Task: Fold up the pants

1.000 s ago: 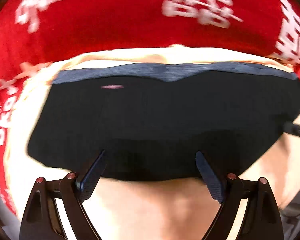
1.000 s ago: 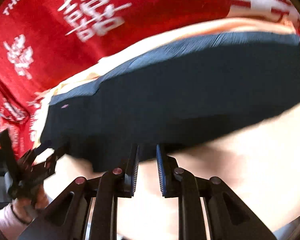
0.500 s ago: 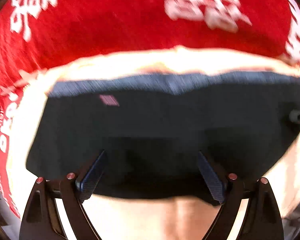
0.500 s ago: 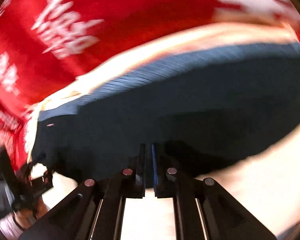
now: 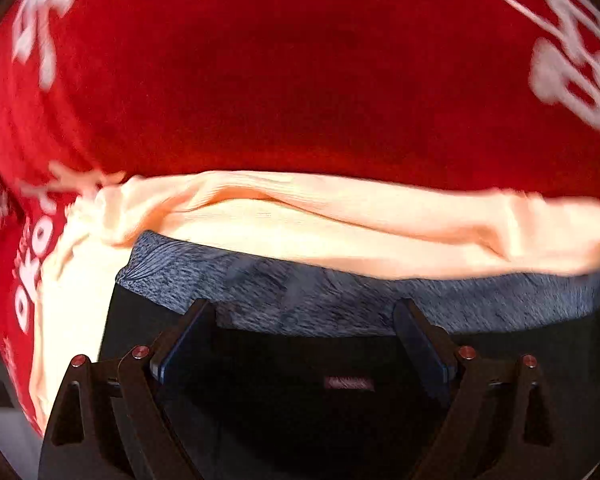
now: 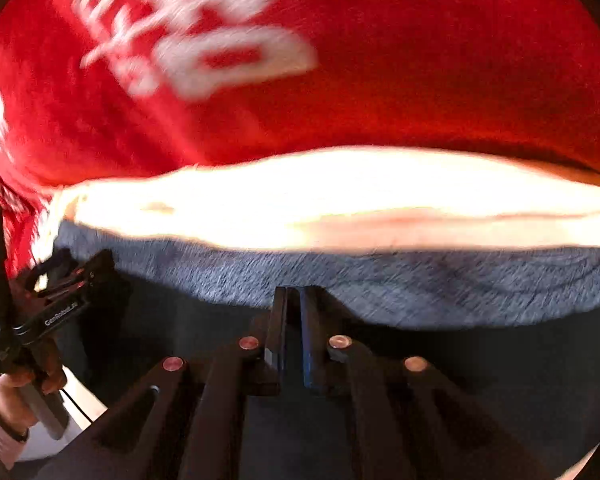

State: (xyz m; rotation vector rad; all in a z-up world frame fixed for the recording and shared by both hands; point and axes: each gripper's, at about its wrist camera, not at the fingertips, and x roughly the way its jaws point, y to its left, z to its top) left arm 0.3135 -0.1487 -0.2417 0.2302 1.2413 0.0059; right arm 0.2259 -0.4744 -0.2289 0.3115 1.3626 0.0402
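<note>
Place unclear: only red printed cloth (image 5: 300, 80), cream sheet (image 5: 340, 236) visible.

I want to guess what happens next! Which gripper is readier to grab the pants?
Probably the left gripper: its fingers are spread wide over the pants. The right gripper is nearly closed.

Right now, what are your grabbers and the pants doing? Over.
Left gripper open over the pants. Right gripper shut on pants near grey waistband. Nothing in the way.

Matt dark cloth pants (image 5: 300, 392), heathered grey knit waistband (image 5: 340, 296), red printed cloth (image 5: 280, 80).
</note>
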